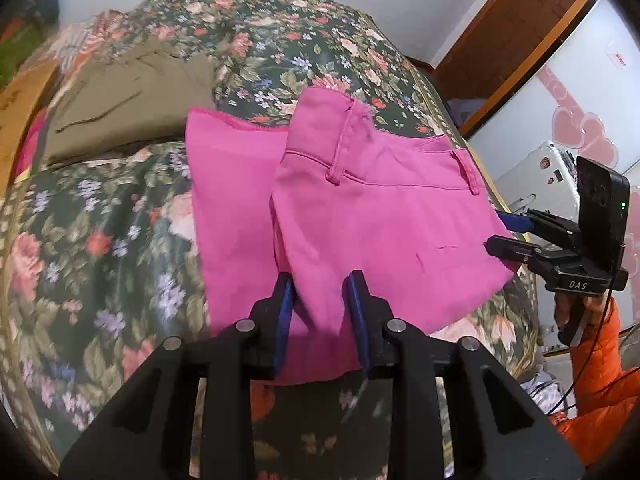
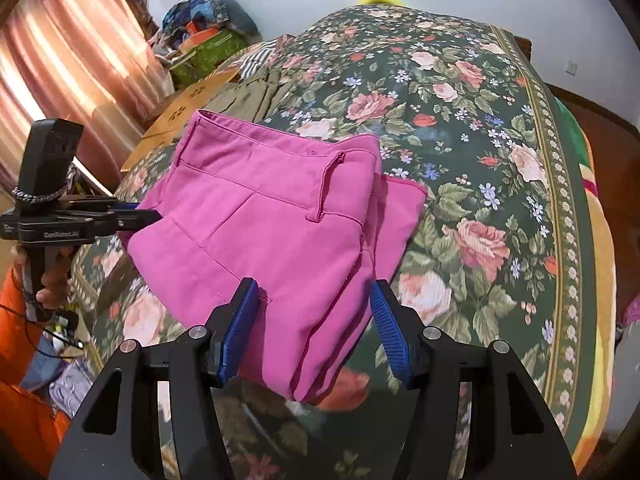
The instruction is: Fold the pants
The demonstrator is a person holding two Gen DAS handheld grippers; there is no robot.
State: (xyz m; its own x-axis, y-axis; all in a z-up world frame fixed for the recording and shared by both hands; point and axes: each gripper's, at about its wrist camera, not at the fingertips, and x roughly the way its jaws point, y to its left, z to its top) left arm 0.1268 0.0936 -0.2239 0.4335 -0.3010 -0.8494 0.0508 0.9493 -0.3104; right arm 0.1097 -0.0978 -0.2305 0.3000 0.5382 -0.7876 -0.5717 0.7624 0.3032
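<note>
Pink pants [image 1: 384, 208] folded on floral bedspread [image 1: 100, 240] | left gripper [image 1: 320, 280], right gripper [image 2: 312, 292]: jaws spread, nothing pinched | risk: loose stacked layers slide apart.

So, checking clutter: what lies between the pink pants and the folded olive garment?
Only bare floral bedspread separates pink pants from olive garment, left wrist view.

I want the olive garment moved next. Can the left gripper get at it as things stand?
Probably yes: the olive garment lies uncovered beyond the pink pants; left gripper seems to hold no cloth.
</note>
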